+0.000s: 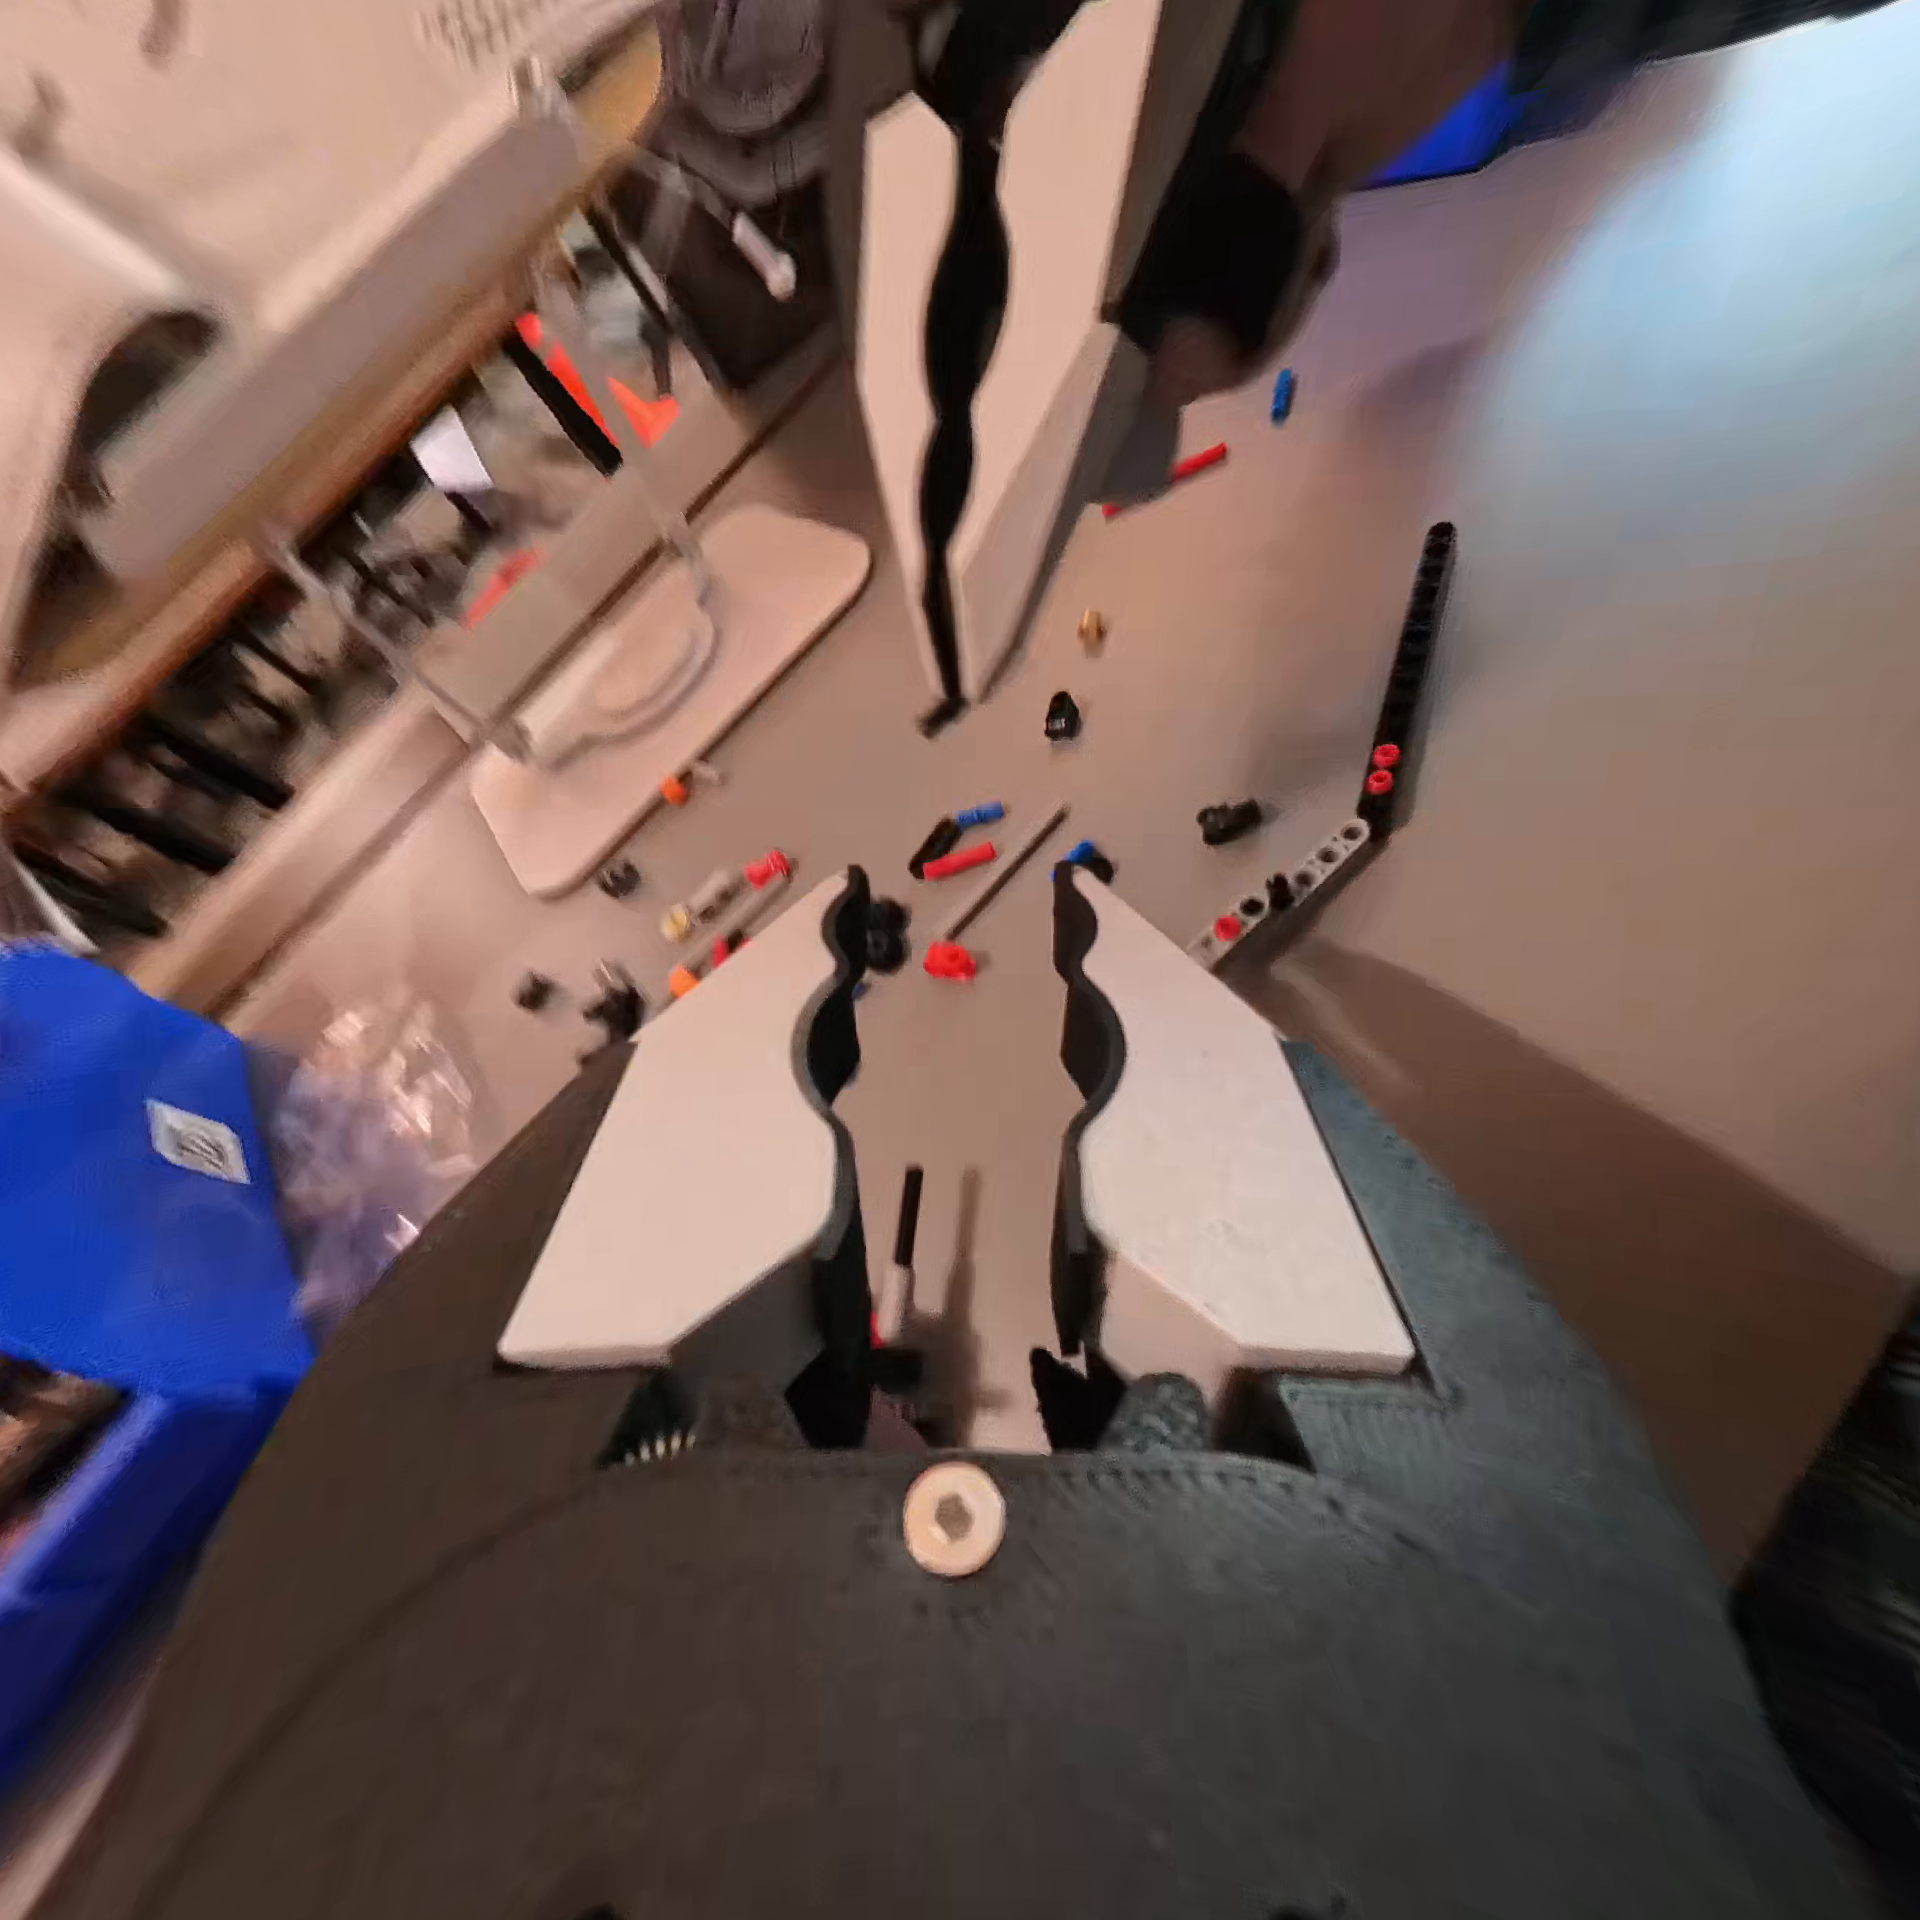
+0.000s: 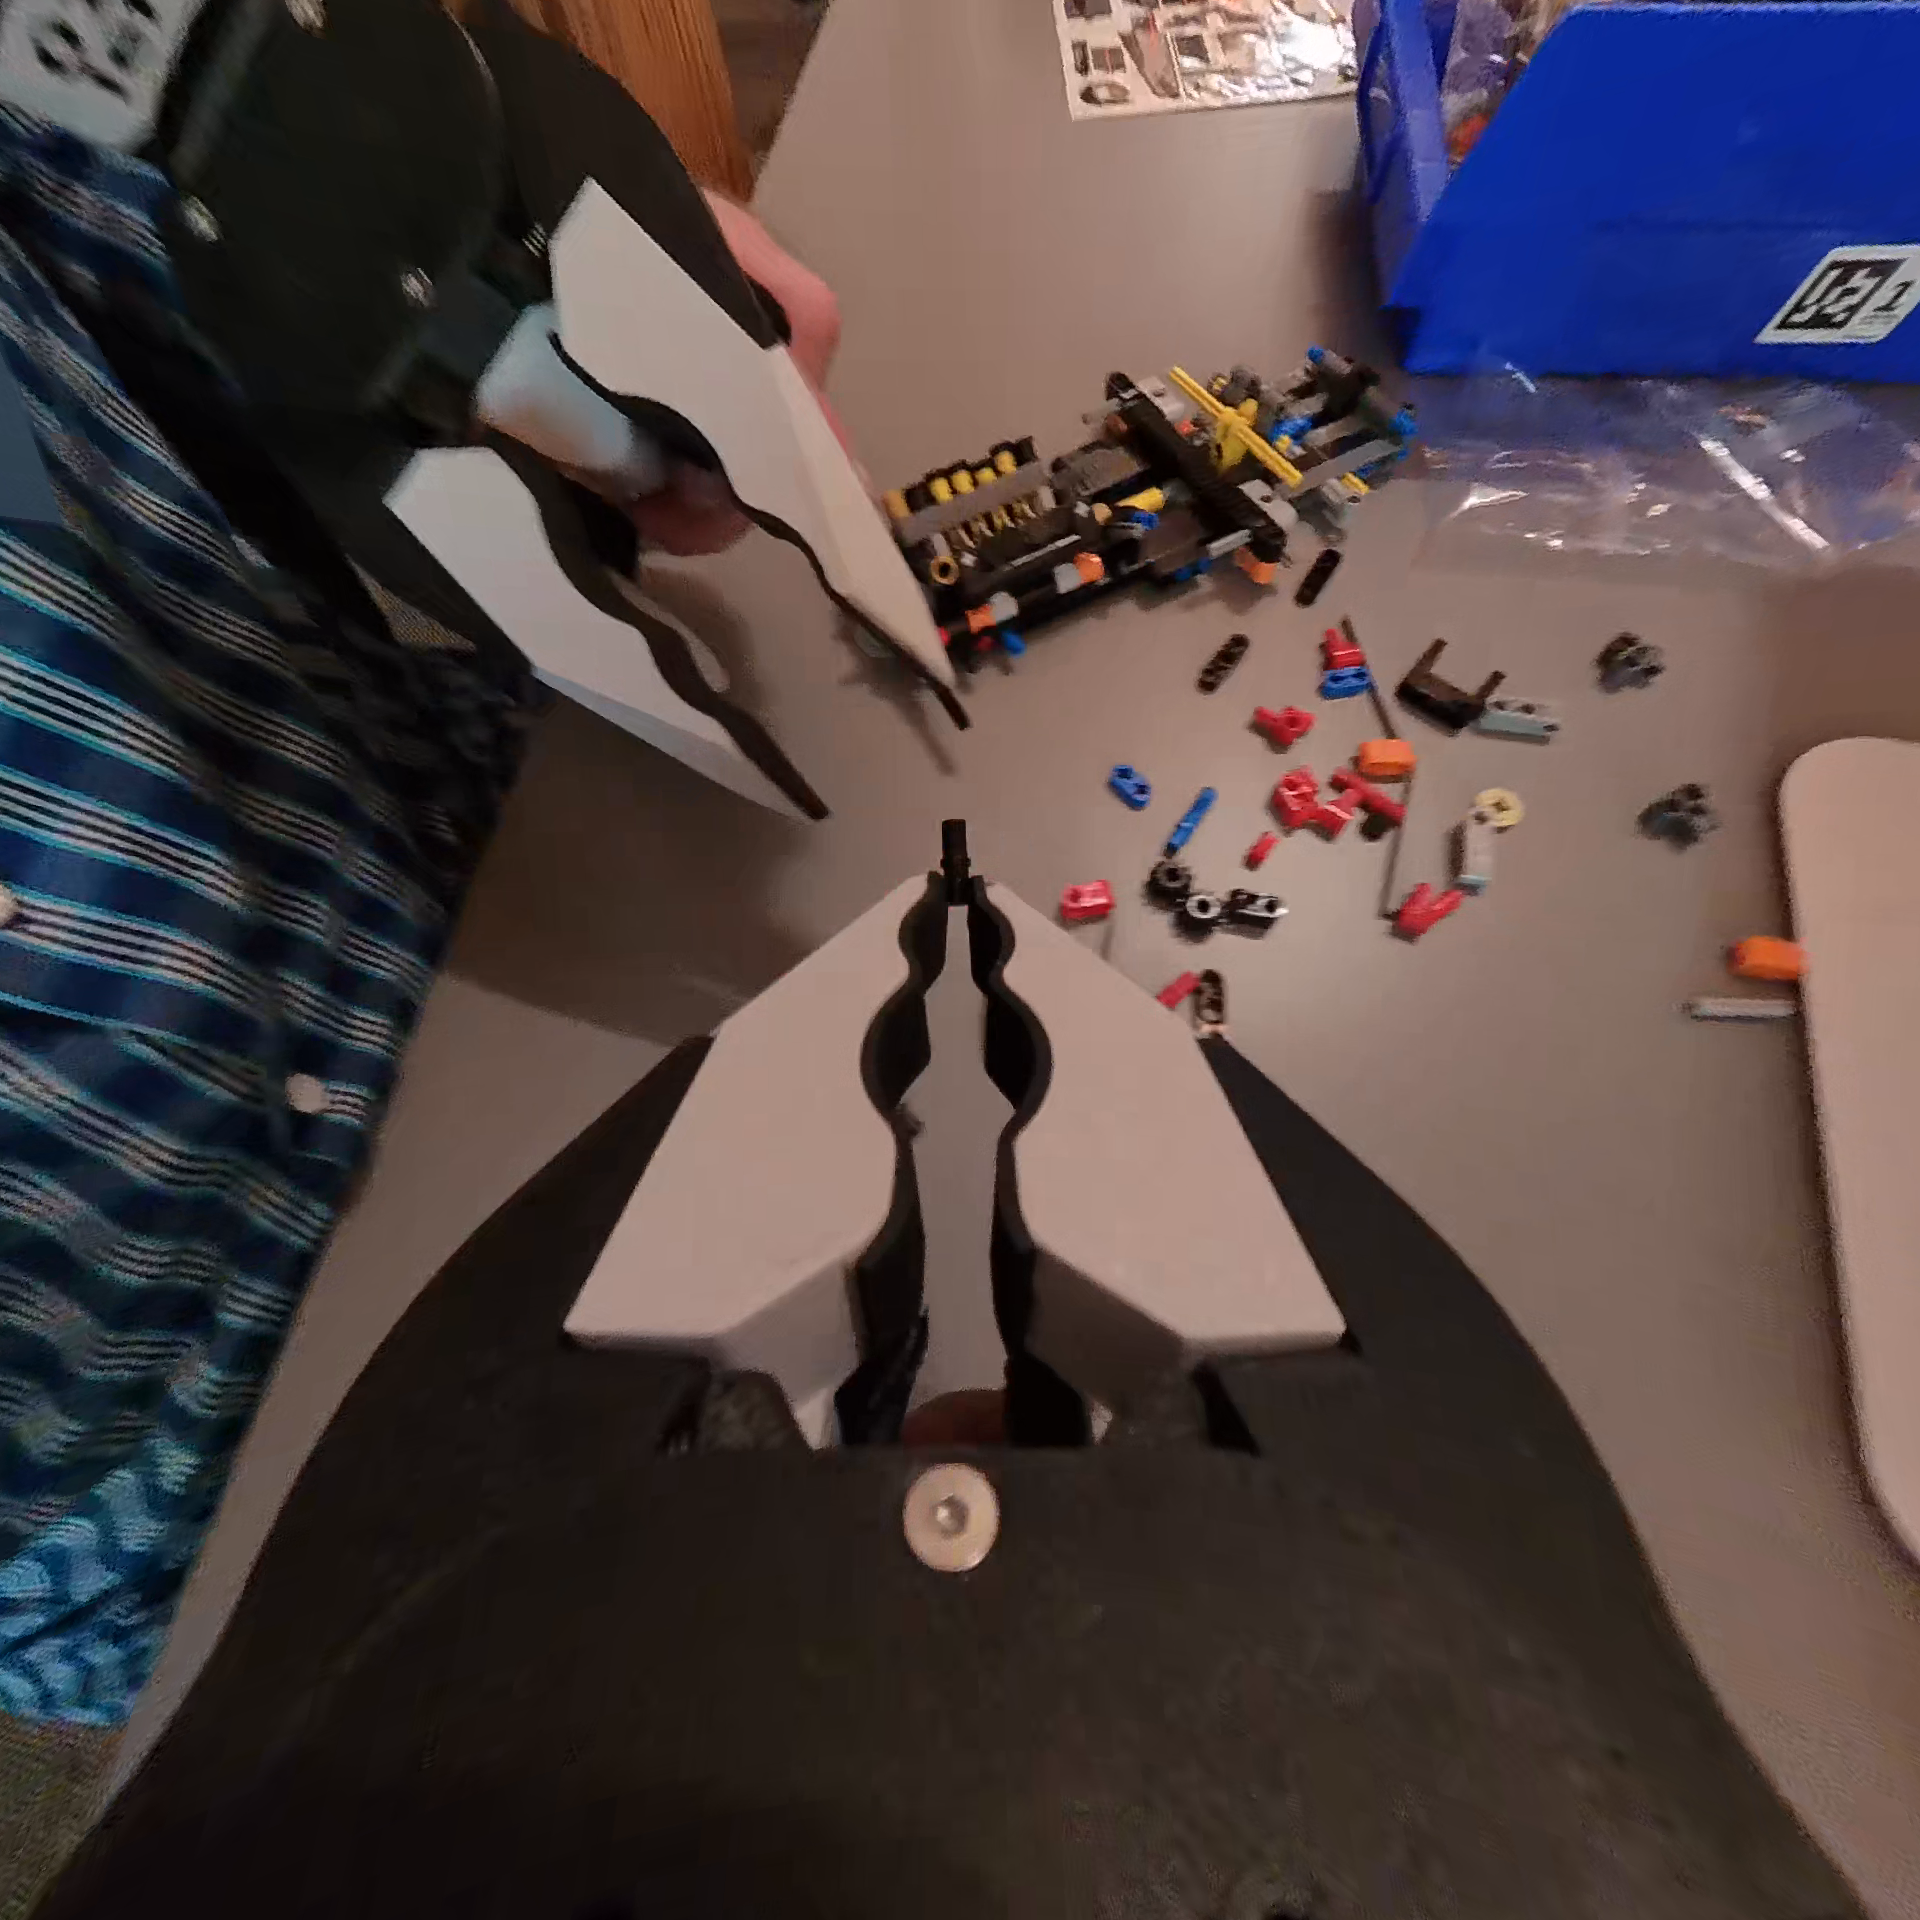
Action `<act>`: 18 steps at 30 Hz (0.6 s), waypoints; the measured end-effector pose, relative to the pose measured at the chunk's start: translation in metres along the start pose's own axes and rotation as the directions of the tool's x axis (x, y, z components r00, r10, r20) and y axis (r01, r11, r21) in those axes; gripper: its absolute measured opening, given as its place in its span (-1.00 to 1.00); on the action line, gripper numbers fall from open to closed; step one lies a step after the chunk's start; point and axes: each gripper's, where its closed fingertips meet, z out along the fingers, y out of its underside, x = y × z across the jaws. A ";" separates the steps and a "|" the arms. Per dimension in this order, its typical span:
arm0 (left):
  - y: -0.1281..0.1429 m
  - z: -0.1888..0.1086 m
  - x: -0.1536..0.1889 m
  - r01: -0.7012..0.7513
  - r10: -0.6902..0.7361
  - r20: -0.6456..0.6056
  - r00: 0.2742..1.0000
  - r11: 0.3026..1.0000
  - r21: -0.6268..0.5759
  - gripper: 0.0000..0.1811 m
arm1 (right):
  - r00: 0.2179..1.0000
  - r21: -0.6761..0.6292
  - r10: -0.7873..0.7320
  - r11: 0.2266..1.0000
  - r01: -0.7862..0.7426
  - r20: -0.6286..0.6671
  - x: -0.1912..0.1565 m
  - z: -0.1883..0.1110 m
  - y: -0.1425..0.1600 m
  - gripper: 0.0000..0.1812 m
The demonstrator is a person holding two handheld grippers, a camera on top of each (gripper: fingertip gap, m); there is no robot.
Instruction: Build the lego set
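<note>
My right gripper [image 2: 961,896] is shut on a small black pin [image 2: 954,852] that sticks out past its tips, above the grey table. In the left wrist view it comes down from the top [image 1: 943,686] with the pin [image 1: 940,717] at its tips. My left gripper [image 1: 961,894] is open and empty, low over loose pieces: a red pin [image 1: 958,860], a black axle [image 1: 1006,868], a red connector [image 1: 951,961]. It shows open in the right wrist view [image 2: 888,764]. The partly built chassis [image 2: 1143,499] lies beyond it. An L-shaped black and grey beam frame [image 1: 1397,707] lies to the right.
Loose red, blue and black pieces [image 2: 1330,800] are scattered on the table. A blue bin [image 2: 1662,187] and clear plastic bags [image 2: 1662,468] stand at the back right, an instruction sheet [image 2: 1195,52] behind. A pale flat base [image 2: 1860,1091] lies right. A striped sleeve [image 2: 156,831] fills the left. There is about 4 centimeters between the tips of the two grippers. From the left gripper's tips to the red connector [image 1: 951,961] is close to 8 centimeters. The right camera catches it too, in the right wrist view [image 2: 1078,899]. Between my right fingertips and the black axle [image 1: 1006,868] there is roughly 9 centimeters.
</note>
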 end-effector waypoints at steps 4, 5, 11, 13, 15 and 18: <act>-0.013 0.006 0.011 -0.134 0.134 0.008 0.991 0.990 0.033 -0.63 | 0.997 0.052 0.073 0.996 -0.075 0.037 -0.018 -0.005 0.002 -0.98; -0.016 0.007 0.013 -0.167 0.166 0.017 0.986 0.985 0.041 -0.64 | 0.995 0.053 0.084 0.995 -0.087 0.049 -0.021 -0.006 0.004 -0.98; -0.030 0.011 0.023 -0.328 0.324 0.063 0.944 0.942 0.072 -0.75 | 0.985 0.038 0.134 0.990 -0.138 0.109 -0.034 -0.002 0.010 -0.98; -0.029 0.013 0.026 -0.376 0.373 0.059 0.926 0.925 0.060 -0.81 | 0.983 0.045 0.145 0.987 -0.151 0.114 -0.033 -0.004 0.011 -0.98; -0.030 0.015 0.029 -0.390 0.386 0.056 0.921 0.919 0.065 -0.91 | 0.978 0.059 0.165 0.983 -0.173 0.126 -0.033 -0.006 0.010 -0.98; -0.031 0.017 0.029 -0.392 0.388 0.065 0.919 0.918 0.064 -0.92 | 0.976 0.066 0.178 0.980 -0.187 0.124 -0.032 -0.008 0.010 -0.98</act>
